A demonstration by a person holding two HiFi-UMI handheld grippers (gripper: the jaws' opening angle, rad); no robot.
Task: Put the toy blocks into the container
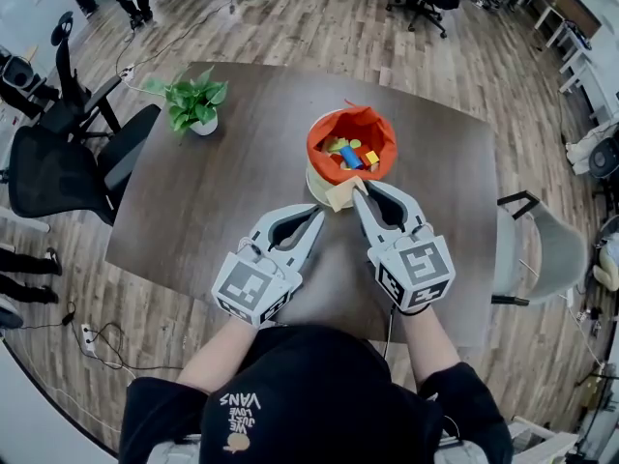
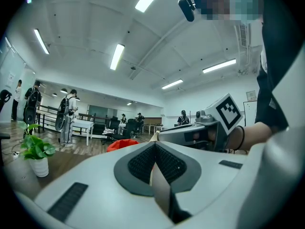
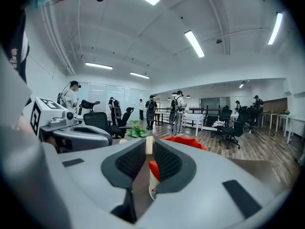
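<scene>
The container (image 1: 319,141), a pale tub lined with orange cloth, stands mid-table and holds several coloured toy blocks (image 1: 350,155). My right gripper (image 1: 356,193) is shut on a pale wooden block (image 1: 338,197) just at the tub's near rim. In the right gripper view that block (image 3: 149,145) shows as a thin pale strip between the pads, with the orange container (image 3: 183,141) right behind. My left gripper (image 1: 316,216) hovers beside it on the left, shut with nothing between its pads (image 2: 164,163). It points level toward the container (image 2: 121,144).
A small potted plant (image 1: 196,106) sits at the table's far left. Black office chairs (image 1: 68,162) stand left of the table, and a grey chair (image 1: 542,249) at its right edge. People stand far off in the room.
</scene>
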